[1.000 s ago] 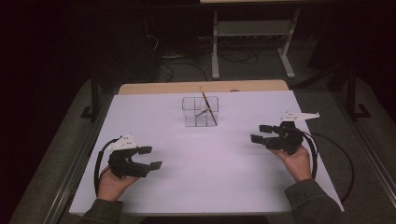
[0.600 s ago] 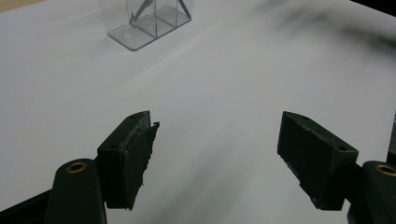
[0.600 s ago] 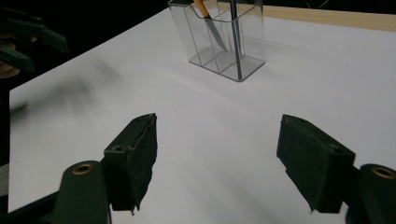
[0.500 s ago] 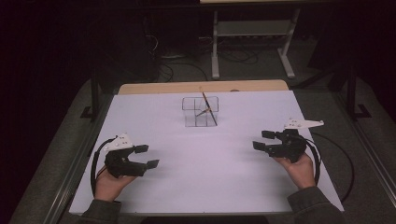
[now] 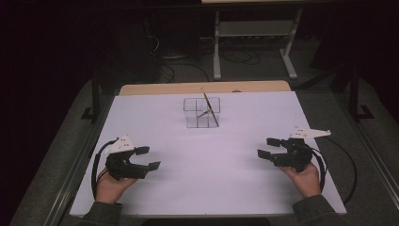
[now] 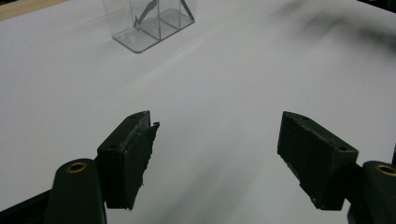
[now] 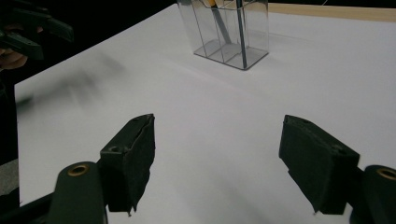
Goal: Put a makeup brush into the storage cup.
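A clear plastic organiser [image 5: 202,113] with compartments stands at the far middle of the white table [image 5: 235,165]; a pencil and a dark pen [image 5: 207,107] lean inside it. It also appears as the organiser [image 6: 149,21] and the organiser [image 7: 227,32] in the gripper views. My left gripper [image 5: 147,158] rests low at the near left, open, nothing between its jaws [image 6: 215,158]. At the near right my right gripper [image 5: 269,147] is open too, jaws wide apart over bare table [image 7: 217,161].
A wooden strip [image 5: 202,88] edges the table's far side. Behind it stand a white metal frame [image 5: 254,42] and cables on the dark floor. Black cables loop from each gripper. The other hand's gripper [image 7: 28,28] shows at the upper left of the right gripper view.
Both hands have drawn back toward the near edge of the table, the right one most clearly. Both grippers stay open.
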Motion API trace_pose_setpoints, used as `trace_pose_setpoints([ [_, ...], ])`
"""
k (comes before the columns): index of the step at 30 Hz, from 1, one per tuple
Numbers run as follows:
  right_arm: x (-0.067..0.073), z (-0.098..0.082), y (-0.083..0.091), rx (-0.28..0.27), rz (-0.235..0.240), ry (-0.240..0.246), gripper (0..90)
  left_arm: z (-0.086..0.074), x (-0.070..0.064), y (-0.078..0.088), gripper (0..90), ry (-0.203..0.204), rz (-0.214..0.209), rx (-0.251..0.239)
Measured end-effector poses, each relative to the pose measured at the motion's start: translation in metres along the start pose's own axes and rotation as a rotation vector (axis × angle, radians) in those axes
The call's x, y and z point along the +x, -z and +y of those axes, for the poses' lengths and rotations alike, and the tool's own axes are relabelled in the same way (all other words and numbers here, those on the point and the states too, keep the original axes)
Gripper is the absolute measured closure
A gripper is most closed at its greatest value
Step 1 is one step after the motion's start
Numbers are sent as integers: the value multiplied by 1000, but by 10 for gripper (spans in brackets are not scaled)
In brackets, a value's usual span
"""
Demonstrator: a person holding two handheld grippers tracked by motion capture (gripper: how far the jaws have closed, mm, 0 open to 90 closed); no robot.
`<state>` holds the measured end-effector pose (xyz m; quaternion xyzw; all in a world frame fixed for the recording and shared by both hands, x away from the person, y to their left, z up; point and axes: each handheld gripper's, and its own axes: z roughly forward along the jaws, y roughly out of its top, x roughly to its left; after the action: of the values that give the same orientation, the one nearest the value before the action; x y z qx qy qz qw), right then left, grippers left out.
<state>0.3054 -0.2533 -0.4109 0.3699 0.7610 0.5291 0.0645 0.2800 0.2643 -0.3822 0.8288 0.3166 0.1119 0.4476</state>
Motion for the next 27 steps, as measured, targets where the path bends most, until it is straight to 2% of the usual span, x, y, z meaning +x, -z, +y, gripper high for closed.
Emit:
trace_pose_setpoints([
  [9, 3, -8, 6, -13, -15, -2, 237, -2, -3, 0, 257, -8, 1, 4],
  [21, 7, -16, 11, -31, -44, -3, 186, -4, -6, 1, 240, 2, -11, -7],
  [27, 9, -18, 13, -41, -49, 3, 166, -7, -6, -1, 231, 3, -13, 7],
])
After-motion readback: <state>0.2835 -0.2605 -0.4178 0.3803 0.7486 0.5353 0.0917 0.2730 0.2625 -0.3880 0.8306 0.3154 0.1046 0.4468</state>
